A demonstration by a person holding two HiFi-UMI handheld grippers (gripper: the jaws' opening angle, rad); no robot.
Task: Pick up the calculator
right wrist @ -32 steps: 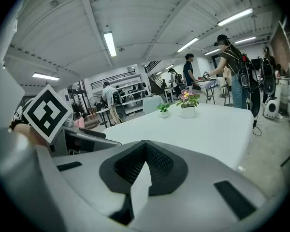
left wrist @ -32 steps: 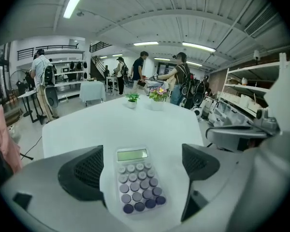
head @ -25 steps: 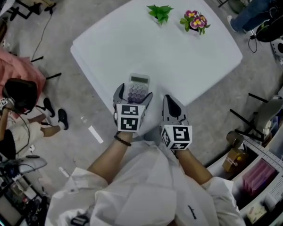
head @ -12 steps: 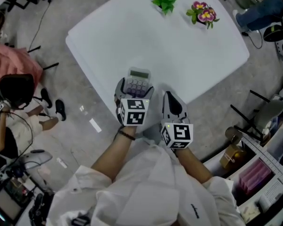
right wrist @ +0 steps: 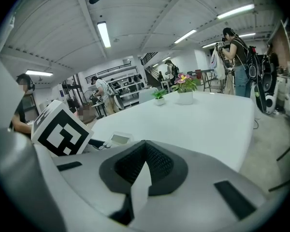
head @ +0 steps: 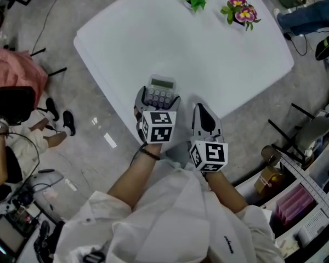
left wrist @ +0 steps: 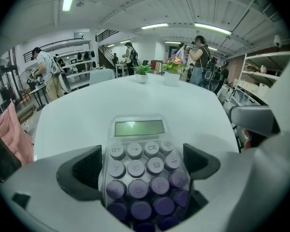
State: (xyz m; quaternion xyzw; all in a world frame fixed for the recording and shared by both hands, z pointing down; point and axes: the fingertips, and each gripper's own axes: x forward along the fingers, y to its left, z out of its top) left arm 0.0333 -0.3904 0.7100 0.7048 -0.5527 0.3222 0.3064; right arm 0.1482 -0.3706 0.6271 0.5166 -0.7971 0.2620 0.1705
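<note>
Left gripper view shows my left claw [left wrist: 141, 166] gripping the clear plastic calculator with grey and purple round keys [left wrist: 139, 129], one jaw against each long side, its pale green display farthest from me. It is at the near edge of the white bench [head: 208, 53]. My right claw [right wrist: 144, 153], jaws pressed together on nothing, is just beside it.

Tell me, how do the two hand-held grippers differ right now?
The left gripper's jaws stand apart, pressed against both sides of the calculator; the right gripper's jaws are shut tight together. The left gripper holds something; the right gripper holds nothing. Both carry a marker cube and sit side by side at the near corner of the table.
</note>
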